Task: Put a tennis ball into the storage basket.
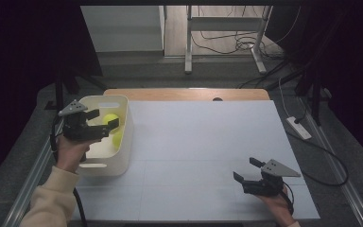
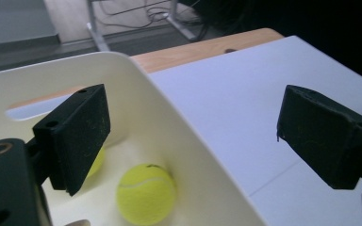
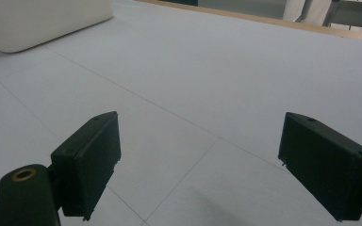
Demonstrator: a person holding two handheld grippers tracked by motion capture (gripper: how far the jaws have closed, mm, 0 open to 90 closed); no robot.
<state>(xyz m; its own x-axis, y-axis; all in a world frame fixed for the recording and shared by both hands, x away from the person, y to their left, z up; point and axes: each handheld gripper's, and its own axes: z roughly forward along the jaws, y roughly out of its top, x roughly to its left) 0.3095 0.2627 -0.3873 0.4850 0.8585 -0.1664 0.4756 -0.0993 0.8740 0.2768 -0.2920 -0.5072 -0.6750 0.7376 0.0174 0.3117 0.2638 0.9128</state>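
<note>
tennis balls (image 2: pixel 145 193) were the business of this moment, and both lay inside the cream basket (image 1: pixel 126 142) at the table's left edge, but going largest first: the white table sheet (image 1: pixel 208 156) covered most of the wooden top and lay bare across its middle and right. the basket stood on its left part, upright, with a slot handle in its near wall. over the basket's near left side hung the left gripper (image 1: pixel 103 120), its jaws spread wide with nothing between them; in the left gripper view one ball sat on the basket floor just below the jaws, and a second one (half hidden behind the left jaw) peeked out beside it (image 2: pixel 96 162). the right gripper (image 1: pixel 247 169) rested low over the sheet near the table's front right, well apart from the basket, its jaws likewise parted and empty. judged from this, the step in hand was the drop into the basket, with the ball let go and the tool released above it. the next move probably called for lifting the left gripper clear of the basket's rim without nudging the wall.
</note>
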